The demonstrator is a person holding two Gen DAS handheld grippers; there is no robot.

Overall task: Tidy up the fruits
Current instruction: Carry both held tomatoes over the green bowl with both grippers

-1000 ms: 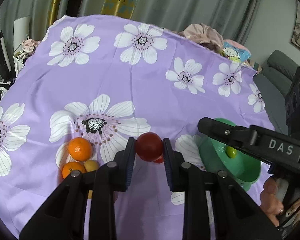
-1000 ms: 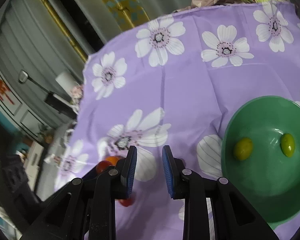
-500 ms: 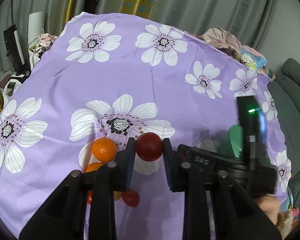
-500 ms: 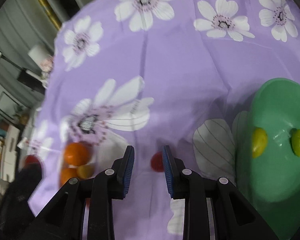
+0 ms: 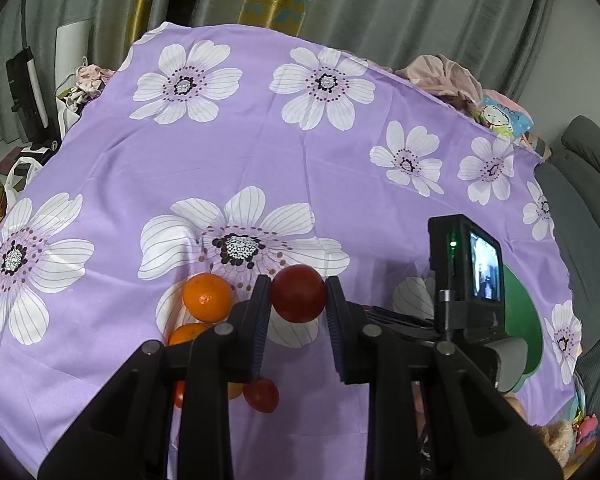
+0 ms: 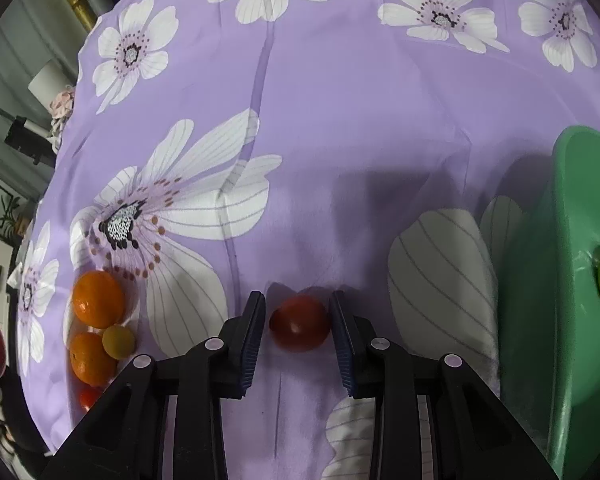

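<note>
Left wrist view: the left gripper (image 5: 298,300) clamps a dark red fruit (image 5: 298,294) above the purple flowered cloth (image 5: 260,168).

Right wrist view: the right gripper (image 6: 298,322), jaws opening, straddles a red tomato (image 6: 299,323) left of the green bowl (image 6: 572,280), pads not pressing.
</note>
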